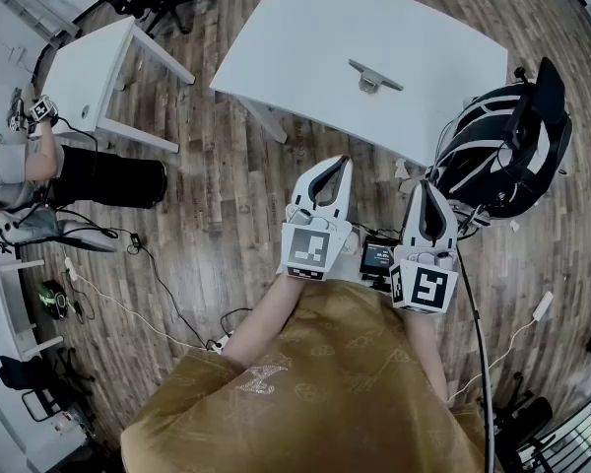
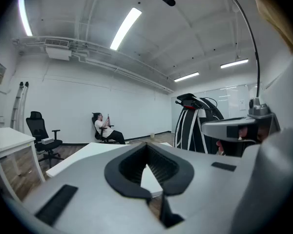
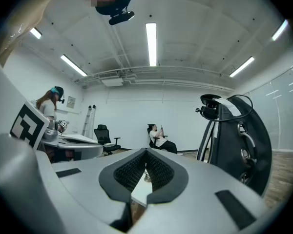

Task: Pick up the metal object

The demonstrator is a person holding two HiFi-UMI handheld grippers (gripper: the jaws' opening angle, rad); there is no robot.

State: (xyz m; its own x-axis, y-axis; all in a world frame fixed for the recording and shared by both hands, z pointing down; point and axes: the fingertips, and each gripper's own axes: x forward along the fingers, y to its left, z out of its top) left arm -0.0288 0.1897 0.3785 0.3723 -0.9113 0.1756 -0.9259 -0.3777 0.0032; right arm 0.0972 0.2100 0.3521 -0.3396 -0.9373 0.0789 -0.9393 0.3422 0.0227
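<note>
Nearest, close to the person's chest, the left gripper [image 1: 338, 169] and right gripper [image 1: 426, 189] sit side by side over the wooden floor [image 1: 227, 215]. Each has its jaws pressed together, empty. Farther off, the metal object [image 1: 374, 76] lies on the white tabletop [image 1: 295, 47], well apart from both.

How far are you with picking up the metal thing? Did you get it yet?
Not yet; nothing is done. The small grey metal object lies untouched on the white table. Nothing is in hand: the left gripper and right gripper are both shut and empty, short of the table. Left to do: reach over, open a gripper, close on it, and lift.
</note>
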